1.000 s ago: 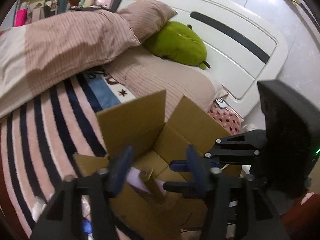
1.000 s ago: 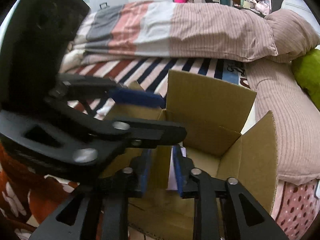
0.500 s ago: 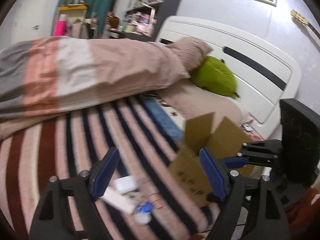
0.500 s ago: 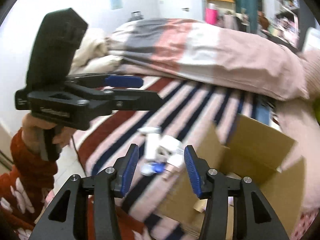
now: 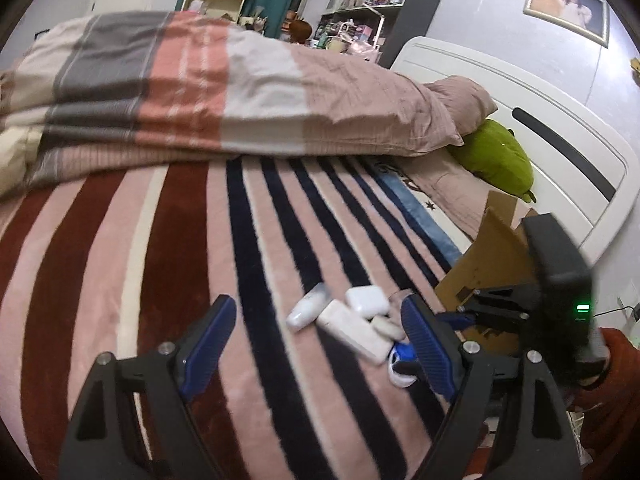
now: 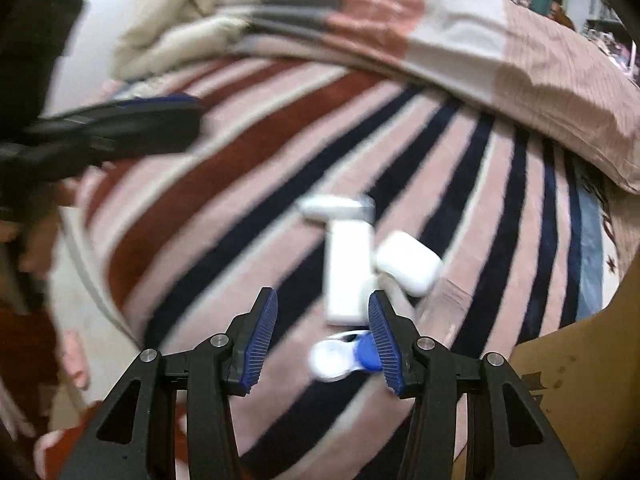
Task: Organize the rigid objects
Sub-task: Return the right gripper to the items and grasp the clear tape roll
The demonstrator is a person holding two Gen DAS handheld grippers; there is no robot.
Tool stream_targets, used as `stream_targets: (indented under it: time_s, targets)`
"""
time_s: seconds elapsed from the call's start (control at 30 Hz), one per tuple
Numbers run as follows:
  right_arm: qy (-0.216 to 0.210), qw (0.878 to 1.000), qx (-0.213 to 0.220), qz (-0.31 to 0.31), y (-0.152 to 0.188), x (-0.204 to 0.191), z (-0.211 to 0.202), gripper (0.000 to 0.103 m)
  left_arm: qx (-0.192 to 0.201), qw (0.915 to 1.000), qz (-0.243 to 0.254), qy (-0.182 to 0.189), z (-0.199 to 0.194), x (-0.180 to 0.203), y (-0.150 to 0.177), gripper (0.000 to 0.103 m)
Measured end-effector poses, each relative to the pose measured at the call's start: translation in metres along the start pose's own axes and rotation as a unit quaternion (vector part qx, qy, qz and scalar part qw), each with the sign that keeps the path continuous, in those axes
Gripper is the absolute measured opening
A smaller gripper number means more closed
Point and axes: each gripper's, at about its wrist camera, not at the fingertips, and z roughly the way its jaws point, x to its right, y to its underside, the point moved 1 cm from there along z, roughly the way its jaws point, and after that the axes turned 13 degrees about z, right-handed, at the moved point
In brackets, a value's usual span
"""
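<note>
Several small white rigid objects lie in a cluster on the striped blanket (image 5: 120,260): a long white block (image 6: 347,276), a rounded white case (image 6: 408,262), a white tube (image 6: 334,206) and a blue-and-white piece (image 6: 346,356). The cluster also shows in the left wrist view (image 5: 352,322). A cardboard box (image 5: 492,256) stands to their right. My left gripper (image 5: 320,344) is open and empty, above the blanket just before the cluster. My right gripper (image 6: 322,336) is open and empty, close over the blue-and-white piece. The right gripper also shows in the left wrist view (image 5: 496,312).
A folded striped duvet (image 5: 240,92) lies across the back of the bed. A green plush (image 5: 500,160) and a pillow (image 5: 460,96) rest by the white headboard (image 5: 560,128). Cluttered shelves (image 5: 360,0) stand behind.
Both grippers have swung left, away from the open cardboard box and toward the white objects on the blanket. The right gripper's jaws have opened wider.
</note>
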Motion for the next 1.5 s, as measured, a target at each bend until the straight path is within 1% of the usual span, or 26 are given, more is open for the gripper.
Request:
stream_targets:
  time_s: [0.03,0.1,0.17,0.2,0.27,0.33,0.43,0.5,0.57,0.67,0.73,0.77,0.8,0.83,0.9,1.07,1.2,1.27,1.33,1.37,1.4,1.43,1.5]
  targets:
    - [0.021,1.000,0.001,0.003,0.001,0.004,0.009,0.044,0.000,1.0000,-0.003,0.005,0.002,-0.003,0.005,0.082]
    - [0.040,0.999,0.000,0.001,0.000,0.010,0.019,0.043,0.000,0.9999,-0.006,0.010,0.004,-0.006,0.010,0.082]
    - [0.047,0.999,-0.003,-0.006,-0.001,0.013,0.028,0.030,-0.001,0.9999,-0.007,0.014,0.007,-0.009,0.013,0.082]
    - [0.062,0.998,0.004,-0.011,-0.002,0.013,0.029,0.017,0.000,0.9998,-0.010,0.016,0.009,-0.011,0.014,0.082]
    - [0.070,0.997,0.010,-0.018,-0.004,0.011,0.029,0.014,0.004,0.9997,-0.015,0.021,0.009,-0.013,0.014,0.082]
    - [0.061,0.998,0.023,-0.017,-0.004,0.006,0.022,0.012,0.008,0.9995,-0.018,0.025,0.008,-0.014,0.013,0.082]
    - [0.038,0.997,0.047,-0.045,-0.006,-0.011,0.013,0.012,0.012,0.9995,-0.017,0.026,0.006,-0.014,0.013,0.082]
    - [0.028,0.996,0.057,-0.065,-0.004,-0.022,0.010,0.013,0.013,0.9994,-0.017,0.026,0.006,-0.014,0.012,0.082]
    - [0.005,0.996,0.043,-0.077,-0.002,-0.032,0.015,0.016,0.013,0.9995,-0.017,0.025,0.005,-0.013,0.012,0.082]
    - [-0.012,0.996,0.010,-0.086,0.001,-0.041,0.027,0.023,0.011,0.9996,-0.018,0.021,0.003,-0.013,0.013,0.083]
    - [-0.012,0.997,0.006,-0.077,0.003,-0.039,0.031,0.033,0.010,0.9996,-0.020,0.020,0.002,-0.015,0.014,0.083]
    - [-0.012,0.997,0.010,-0.076,0.003,-0.038,0.030,0.036,0.009,0.9995,-0.020,0.021,0.001,-0.016,0.014,0.083]
    - [-0.010,0.997,0.017,-0.075,0.003,-0.036,0.029,0.045,0.010,0.9995,-0.021,0.020,0.001,-0.016,0.015,0.083]
    - [-0.006,0.997,0.024,-0.073,0.003,-0.034,0.027,0.058,0.009,0.9995,-0.022,0.019,0.000,-0.018,0.015,0.083]
    - [-0.002,0.997,0.037,-0.070,0.003,-0.030,0.023,0.067,0.009,0.9995,-0.025,0.018,0.000,-0.020,0.017,0.083]
    - [0.005,0.997,0.031,-0.064,0.007,-0.022,0.022,0.067,0.001,0.9993,-0.031,0.018,0.003,-0.024,0.025,0.083]
    - [-0.020,0.997,0.017,-0.072,0.016,-0.022,0.026,0.067,-0.009,0.9993,-0.032,0.019,0.006,-0.024,0.031,0.083]
    - [-0.017,0.996,0.019,-0.087,0.021,-0.027,0.027,0.067,-0.012,0.9993,-0.032,0.018,0.007,-0.024,0.033,0.083]
    - [-0.003,0.995,0.020,-0.100,0.024,-0.031,0.032,0.065,-0.014,0.9992,-0.033,0.018,0.008,-0.025,0.034,0.083]
    - [0.008,0.994,0.019,-0.107,0.025,-0.032,0.034,0.061,-0.014,0.9991,-0.034,0.018,0.008,-0.025,0.035,0.083]
    - [0.023,0.993,0.025,-0.115,0.026,-0.034,0.035,0.044,-0.014,0.9991,-0.035,0.019,0.008,-0.025,0.035,0.083]
    - [0.037,0.991,0.032,-0.126,0.028,-0.035,0.035,0.037,-0.014,0.9991,-0.035,0.020,0.008,-0.025,0.036,0.083]
    - [0.041,0.990,0.037,-0.131,0.028,-0.037,0.033,0.037,-0.016,0.9990,-0.035,0.021,0.008,-0.025,0.037,0.083]
